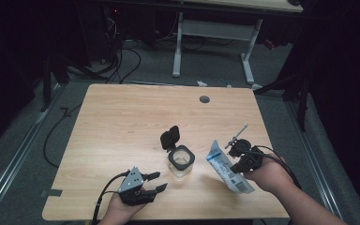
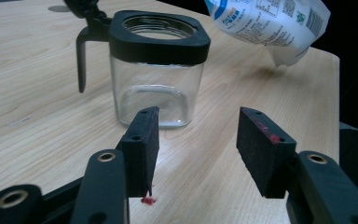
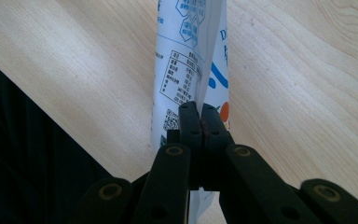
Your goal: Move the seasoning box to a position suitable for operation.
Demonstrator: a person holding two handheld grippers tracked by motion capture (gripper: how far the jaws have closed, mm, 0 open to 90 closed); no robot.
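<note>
My right gripper [image 3: 200, 116] has its two black jaws pressed together on the white and blue printed plastic pouch [image 3: 191, 70], which I hold clear of the light wooden table [image 1: 122, 122] near its right front edge; from the high view the pouch [image 1: 227, 166] slants down toward me, and I cannot tell what is inside it. My left gripper [image 2: 198, 140] stands with its jaws well apart and nothing between them, hovering low over the tabletop near the front edge; the pads touch nothing. Straight ahead of it, a little way off, sits the square clear glass jar with a black plastic rim [image 2: 156, 70], upright and looking empty, its hinged black lid [image 1: 169, 137] flipped open and standing up behind the mouth. The jar [image 1: 182, 161] is between the two grippers, apart from both, with the pouch hanging just to its right.
</note>
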